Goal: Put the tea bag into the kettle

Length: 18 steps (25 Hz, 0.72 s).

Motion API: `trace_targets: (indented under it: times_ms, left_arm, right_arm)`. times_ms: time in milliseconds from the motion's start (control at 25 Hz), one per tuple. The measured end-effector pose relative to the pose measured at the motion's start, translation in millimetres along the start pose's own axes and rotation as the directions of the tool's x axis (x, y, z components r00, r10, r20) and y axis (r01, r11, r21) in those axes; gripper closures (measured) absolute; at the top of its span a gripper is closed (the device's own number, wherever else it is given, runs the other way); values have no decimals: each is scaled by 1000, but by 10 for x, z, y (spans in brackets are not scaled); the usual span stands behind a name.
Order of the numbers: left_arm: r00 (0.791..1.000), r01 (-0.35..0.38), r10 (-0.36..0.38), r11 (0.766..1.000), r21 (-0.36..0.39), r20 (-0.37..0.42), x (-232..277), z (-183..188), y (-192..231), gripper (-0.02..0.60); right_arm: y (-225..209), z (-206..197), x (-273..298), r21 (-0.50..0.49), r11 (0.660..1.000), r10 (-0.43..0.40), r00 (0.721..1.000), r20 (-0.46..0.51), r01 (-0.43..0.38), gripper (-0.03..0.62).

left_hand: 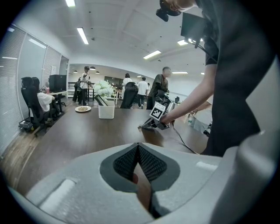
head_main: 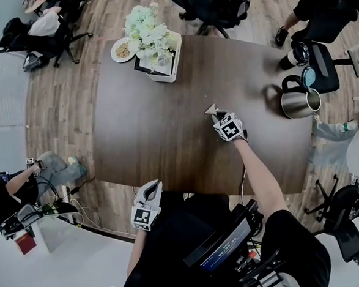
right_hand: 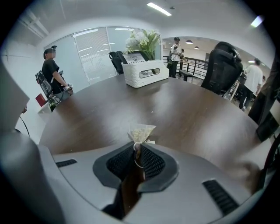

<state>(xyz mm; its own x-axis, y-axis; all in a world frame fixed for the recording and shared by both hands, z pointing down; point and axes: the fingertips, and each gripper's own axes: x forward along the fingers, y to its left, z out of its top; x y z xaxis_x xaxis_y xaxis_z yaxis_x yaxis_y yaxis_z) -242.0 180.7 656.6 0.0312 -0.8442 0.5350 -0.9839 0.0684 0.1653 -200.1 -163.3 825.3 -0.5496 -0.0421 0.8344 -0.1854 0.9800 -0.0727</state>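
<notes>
A small pyramid tea bag (head_main: 211, 109) rests on the dark wooden table (head_main: 167, 145) near its middle. My right gripper (head_main: 216, 116) is low over the table, its pads shut on the top of the tea bag (right_hand: 140, 131), whose string runs down between them. The steel kettle (head_main: 299, 101) stands at the table's right end with its lid up, well to the right of that gripper. My left gripper (head_main: 156, 185) hovers at the near table edge, pads together and nothing in them (left_hand: 138, 147). The left gripper view looks across at the right gripper (left_hand: 151, 124).
A white box of flowers (head_main: 157, 46) and a plate of snacks (head_main: 121, 50) stand at the far left of the table. Office chairs (head_main: 323, 64) and people ring the table. A cable (head_main: 243, 181) trails off the near edge.
</notes>
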Motion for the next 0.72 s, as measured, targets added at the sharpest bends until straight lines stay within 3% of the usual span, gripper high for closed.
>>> trace_targets:
  times_ms: [360,720]
  left_arm:
    - [1000,-12,12,1000,-5,17,0,46,38,578]
    - [999,-13,12,1000,18,37,20,108,83,578]
  right_arm:
    - [-14,12,-21,4,1000,-19,1000,-23,19,577]
    - [17,138,-91,39,998,-48,997,55,46,582]
